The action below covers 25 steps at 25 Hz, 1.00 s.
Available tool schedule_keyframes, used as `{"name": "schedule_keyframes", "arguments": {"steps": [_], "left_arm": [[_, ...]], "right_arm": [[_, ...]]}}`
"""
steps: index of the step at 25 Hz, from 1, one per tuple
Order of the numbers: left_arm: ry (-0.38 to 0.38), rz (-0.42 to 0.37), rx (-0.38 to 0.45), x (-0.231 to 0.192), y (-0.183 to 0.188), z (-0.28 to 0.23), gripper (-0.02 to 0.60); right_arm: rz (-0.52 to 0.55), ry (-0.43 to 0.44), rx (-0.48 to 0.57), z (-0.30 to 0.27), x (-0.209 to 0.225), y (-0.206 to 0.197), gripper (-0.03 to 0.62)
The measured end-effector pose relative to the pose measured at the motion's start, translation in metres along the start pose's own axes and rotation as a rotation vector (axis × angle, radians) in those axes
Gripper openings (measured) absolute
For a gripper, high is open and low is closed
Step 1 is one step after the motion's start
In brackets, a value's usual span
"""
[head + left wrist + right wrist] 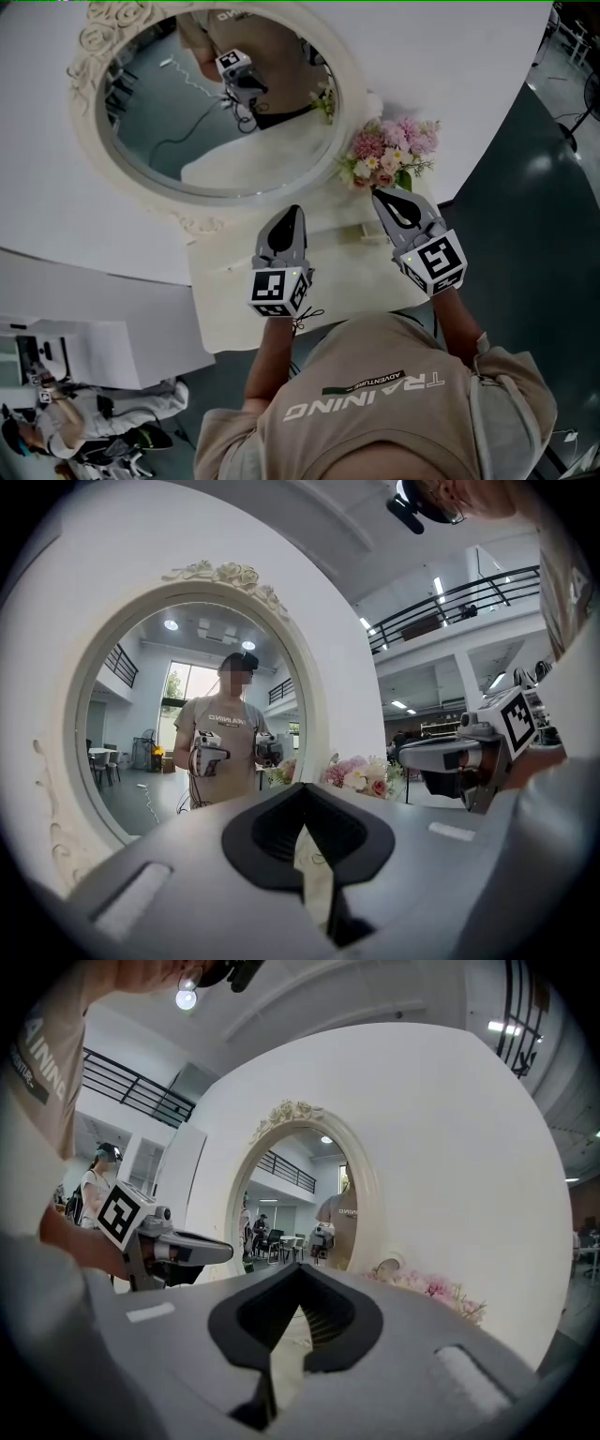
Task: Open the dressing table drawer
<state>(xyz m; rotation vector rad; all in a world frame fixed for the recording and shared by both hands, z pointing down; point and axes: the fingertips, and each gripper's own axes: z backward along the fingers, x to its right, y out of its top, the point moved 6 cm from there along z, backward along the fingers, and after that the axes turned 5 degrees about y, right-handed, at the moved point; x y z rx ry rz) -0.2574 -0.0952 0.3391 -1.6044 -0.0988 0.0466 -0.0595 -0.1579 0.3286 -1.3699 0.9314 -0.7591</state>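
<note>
**Dressing table drawer out of sight below the tabletop**

The drawer front shows in no view. Only the cream tabletop (220, 300) is seen, straight below your two grippers and against the white wall.

The head view reads "TRAINING" in large white letters across your shirt (375, 412), with a smaller "ADVENTURE" above it. The right gripper view catches only "AINING" at its upper left edge. Each gripper's cube carries black-and-white square markers.

Your left gripper (302, 789) has its fingers brought together at the tips, nothing between them. Your right gripper (300, 1269) is pinched the same way, also empty. Both point level towards the oval mirror (220, 103) and hang side by side, apart, above the tabletop.

Only the head view shows the pink flowers (392, 150) from above, just past the right gripper's tips. Only the left gripper view shows your reflection in the mirror holding both grippers. The right gripper view alone shows a second person (98, 1180) in a cap at its left.
</note>
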Motion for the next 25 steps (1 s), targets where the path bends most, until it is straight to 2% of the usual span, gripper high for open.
{"name": "schedule_keyframes", "arguments": {"steps": [25], "left_arm": [[0.0, 0.01, -0.006, -0.001, -0.004, -0.021, 0.018]], "right_arm": [[-0.008, 0.043, -0.012, -0.018, 0.02, -0.007, 0.002]]}}
